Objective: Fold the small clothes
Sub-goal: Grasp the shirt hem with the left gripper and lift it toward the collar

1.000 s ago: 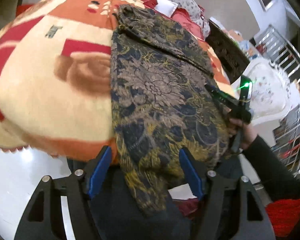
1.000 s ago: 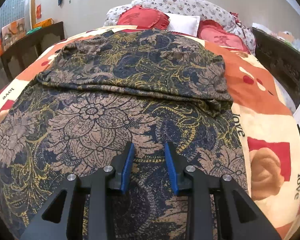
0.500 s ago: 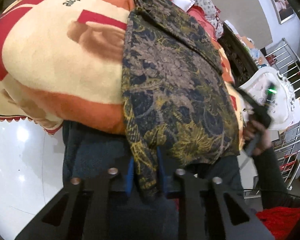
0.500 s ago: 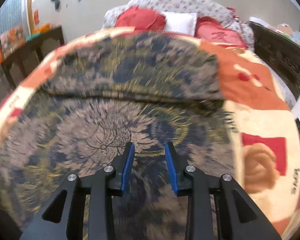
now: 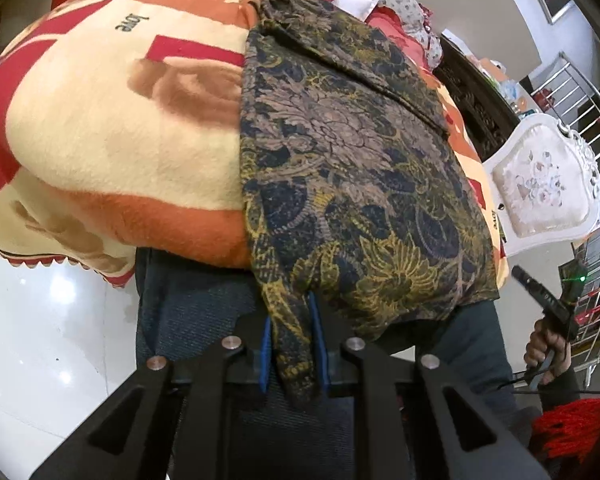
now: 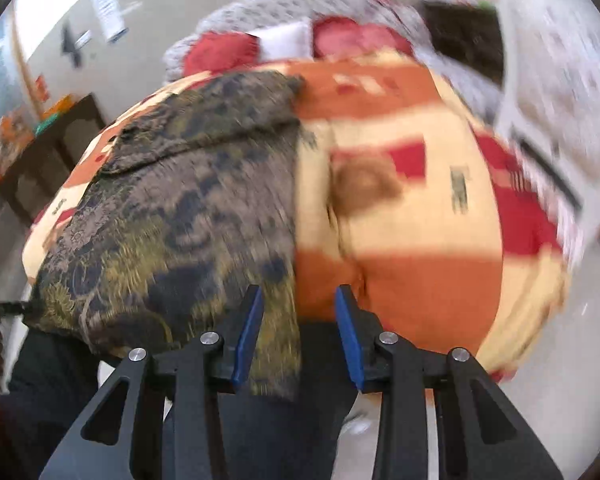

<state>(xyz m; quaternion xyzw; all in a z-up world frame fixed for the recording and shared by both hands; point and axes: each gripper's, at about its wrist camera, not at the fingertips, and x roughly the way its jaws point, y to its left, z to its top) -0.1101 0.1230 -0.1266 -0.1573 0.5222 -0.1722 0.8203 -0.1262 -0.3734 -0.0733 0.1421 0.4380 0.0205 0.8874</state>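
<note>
Over the blanket (image 5: 112, 152), left hand-held gripper (image 5: 291, 354) pinches the garment (image 5: 352, 168) corner; right hand-held gripper (image 6: 299, 334) gapes.

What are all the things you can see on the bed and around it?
Patterned garment: one, navy, gold and brown, spread on the blanket, its corner hanging over the near edge.
Blanket: one, cream, orange and red, covering the bed.
Pillows: several, red and white, at the far end.
Chair: one, white, beside the bed.
Left tongs: blue pads, shut on the garment's hanging corner.
Right tongs: blue pads, open at the garment's other near corner.
</note>
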